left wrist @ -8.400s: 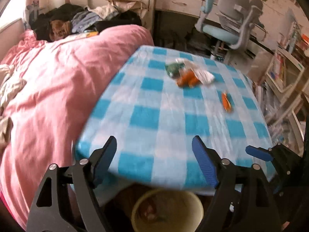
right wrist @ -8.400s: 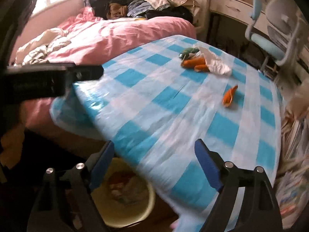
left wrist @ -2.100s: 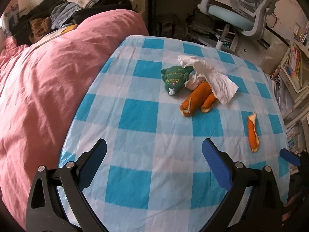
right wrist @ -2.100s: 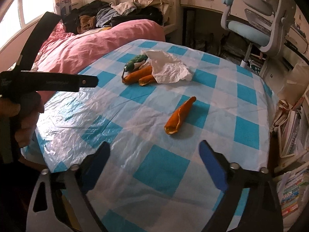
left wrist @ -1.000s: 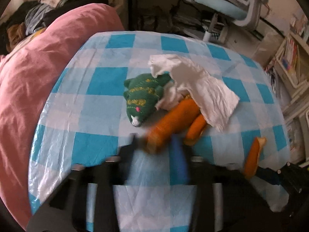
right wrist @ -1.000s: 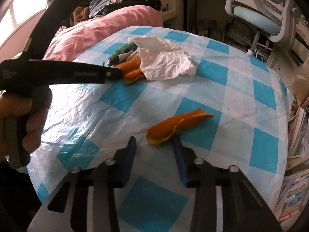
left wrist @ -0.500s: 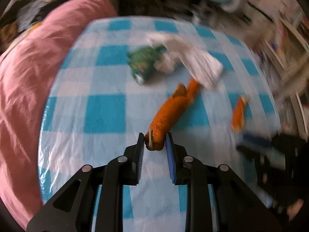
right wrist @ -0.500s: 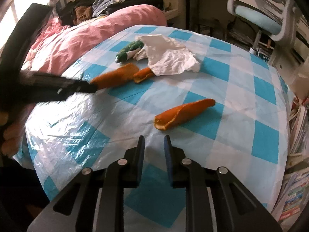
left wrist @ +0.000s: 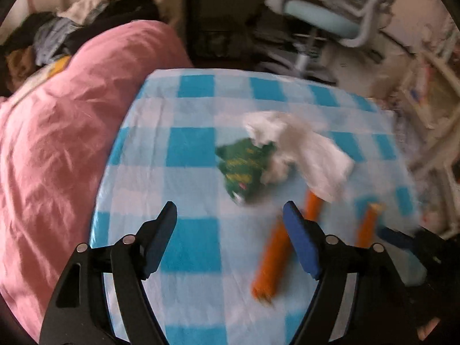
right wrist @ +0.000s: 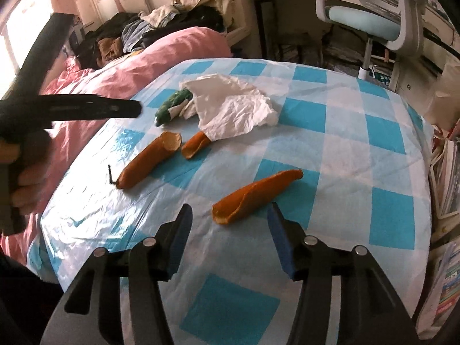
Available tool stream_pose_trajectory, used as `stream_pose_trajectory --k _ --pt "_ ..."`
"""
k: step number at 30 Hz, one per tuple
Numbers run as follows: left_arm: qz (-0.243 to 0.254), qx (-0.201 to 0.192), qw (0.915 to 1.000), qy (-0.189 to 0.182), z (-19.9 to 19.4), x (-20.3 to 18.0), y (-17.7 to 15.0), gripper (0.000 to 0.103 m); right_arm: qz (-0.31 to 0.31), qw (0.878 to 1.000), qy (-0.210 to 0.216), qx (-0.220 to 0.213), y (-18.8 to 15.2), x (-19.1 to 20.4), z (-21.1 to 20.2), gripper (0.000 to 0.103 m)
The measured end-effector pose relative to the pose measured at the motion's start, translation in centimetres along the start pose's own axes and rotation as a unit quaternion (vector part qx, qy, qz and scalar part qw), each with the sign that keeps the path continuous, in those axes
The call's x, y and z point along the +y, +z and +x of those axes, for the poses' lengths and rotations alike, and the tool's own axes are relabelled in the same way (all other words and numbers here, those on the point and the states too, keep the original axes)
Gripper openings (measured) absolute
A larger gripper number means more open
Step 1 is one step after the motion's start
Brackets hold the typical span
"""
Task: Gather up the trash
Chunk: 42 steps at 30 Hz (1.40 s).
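Note:
Trash lies on a blue-checked tablecloth (right wrist: 339,132): a crumpled white tissue (right wrist: 233,109), a green wrapper (right wrist: 172,106), a short orange peel (right wrist: 195,145), a long peel (right wrist: 146,164) and a curled peel (right wrist: 256,195). My right gripper (right wrist: 230,210) is opening, and the curled peel's near end lies between its tips with the pads off it. My left gripper (left wrist: 228,205) is opening above the cloth and holds nothing. In its blurred view the long peel (left wrist: 270,258) lies beside the right finger, below the wrapper (left wrist: 244,166) and tissue (left wrist: 304,149).
A pink duvet (left wrist: 57,149) presses against the table's left edge. A pale blue desk chair (right wrist: 373,14) stands beyond the far edge. Stacked books and papers (right wrist: 448,178) crowd the right side. A hand (right wrist: 26,172) holds the left tool at the left.
The left gripper let go of the long peel, which now lies on the cloth, and lifted away. The right gripper went from shut to open at the curled peel's near end.

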<state>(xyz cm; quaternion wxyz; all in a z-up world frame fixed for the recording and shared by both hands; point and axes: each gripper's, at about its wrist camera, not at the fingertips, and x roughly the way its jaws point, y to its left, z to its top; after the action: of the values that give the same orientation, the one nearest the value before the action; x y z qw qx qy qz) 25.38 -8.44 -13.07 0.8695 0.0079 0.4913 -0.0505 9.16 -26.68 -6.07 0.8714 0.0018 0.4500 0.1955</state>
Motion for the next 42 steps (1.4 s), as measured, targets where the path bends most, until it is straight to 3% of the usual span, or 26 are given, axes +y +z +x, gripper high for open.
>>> stream_pose_trajectory --k 4,7,12,16,19,23,31,42 --pt "-0.005 -0.012 0.999 0.042 2.6 0.0 1.7 0.073 0.003 1.0 -0.001 0.003 0.3 0.0 0.8 0.053" --pt "-0.039 -0.016 0.9988 0.023 3.5 0.8 2.7 0.073 0.001 1.0 -0.003 0.004 0.3 0.0 1.2 0.053" --pt "-0.046 -0.011 0.9986 0.021 5.1 0.9 3.1 0.071 -0.011 1.0 -0.01 -0.001 0.4 0.2 1.5 0.053" --pt "-0.055 -0.008 0.9982 -0.024 5.1 1.0 3.0 0.027 -0.022 1.0 -0.014 0.001 0.3 0.4 1.5 0.038" --pt "-0.046 -0.012 0.9987 -0.019 4.4 0.9 3.0 0.025 -0.027 1.0 -0.009 0.005 0.3 0.5 1.4 0.026" --pt "-0.039 -0.01 0.999 -0.017 3.5 1.5 2.7 0.024 -0.042 0.999 -0.001 0.013 0.1 1.1 1.3 0.021" --pt "-0.03 -0.019 0.9993 -0.012 -0.7 2.5 0.8 0.024 -0.073 0.997 0.02 0.024 -0.6 2.9 0.1 0.02" --pt "0.015 -0.063 0.9976 0.025 -6.9 0.0 -3.8 0.024 -0.074 0.997 0.032 0.011 -2.0 4.0 -2.0 0.02"
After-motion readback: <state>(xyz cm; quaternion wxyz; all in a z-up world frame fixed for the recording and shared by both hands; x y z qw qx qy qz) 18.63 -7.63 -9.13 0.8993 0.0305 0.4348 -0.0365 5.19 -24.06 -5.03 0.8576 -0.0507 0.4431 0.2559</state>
